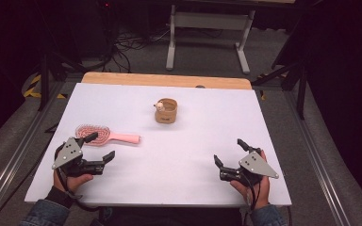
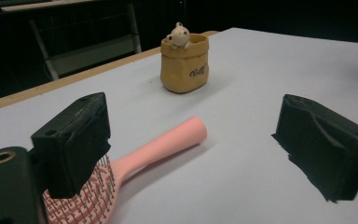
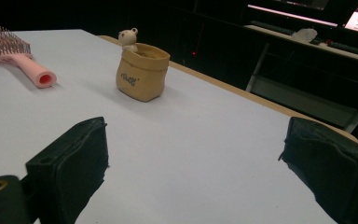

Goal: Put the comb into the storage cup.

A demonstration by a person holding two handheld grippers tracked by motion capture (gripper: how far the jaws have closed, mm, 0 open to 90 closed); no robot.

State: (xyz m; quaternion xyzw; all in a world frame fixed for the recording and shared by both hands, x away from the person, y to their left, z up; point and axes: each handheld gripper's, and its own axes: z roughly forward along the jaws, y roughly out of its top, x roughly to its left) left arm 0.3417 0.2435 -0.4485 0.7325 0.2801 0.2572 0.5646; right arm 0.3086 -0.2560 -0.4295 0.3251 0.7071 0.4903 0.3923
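Both the left gripper (image 1: 102, 147) and the right gripper (image 1: 230, 152) rest unclenched and empty near the table's (image 1: 184, 183) front edge, the pink hairbrush (image 1: 104, 135) lying just beyond the left one, a tan bear pot (image 1: 166, 111) farther off.

My high view looks forward and down over the whole white table (image 1: 169, 183). My two gripper views sit low near its surface, each looking between its own jaws; all three share the tan pot (image 1: 166, 111) and pink hairbrush (image 1: 107, 135).
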